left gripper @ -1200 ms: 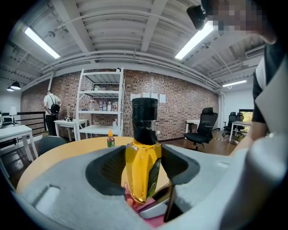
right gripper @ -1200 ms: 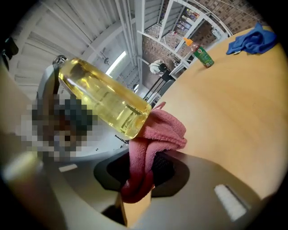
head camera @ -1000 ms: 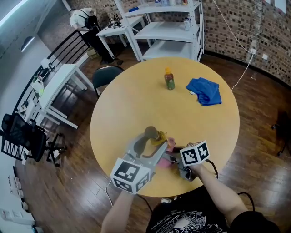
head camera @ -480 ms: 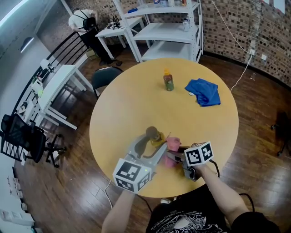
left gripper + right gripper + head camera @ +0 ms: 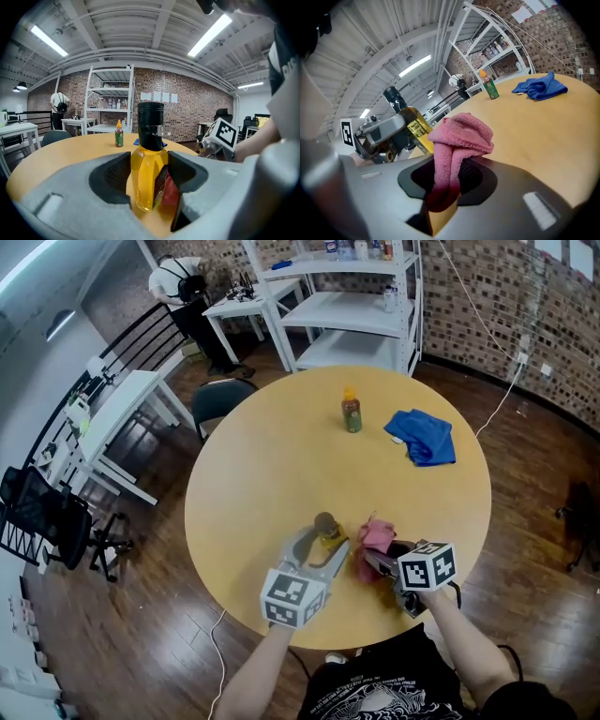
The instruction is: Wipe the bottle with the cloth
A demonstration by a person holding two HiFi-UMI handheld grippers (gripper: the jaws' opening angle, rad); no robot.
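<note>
Left gripper view looks straight down the jaws of the left gripper (image 5: 322,545), which are clenched on the lower body of the bottle (image 5: 146,173), a clear one full of yellow liquid with a black cap and a dark label. It stands upright between them, its base at or just above the table (image 5: 253,474); which of the two I cannot tell.

Just to that gripper's right, the right gripper (image 5: 442,183) is grasping the pink cloth (image 5: 461,133): the jaws pinch its lower end and a folded lobe stands up and flops forward past the tips. From the head view the cloth sits near the bottle's right side with a narrow gap between them, so they appear not to touch.

Far ahead of both grippers, across the table, stand a small capped bottle (image 5: 352,413) and, to its right, a crumpled blue cloth (image 5: 424,435), neither in play.

Judging by this, the bottle is secured and the cloth is being presented to it; wiping has not visibly begun. The next move calls for closing that gap leftward, pressing the free lobe against the glass and rubbing along the body, while the left jaws keep a firm hold so the bottle does not twist or tip.
</note>
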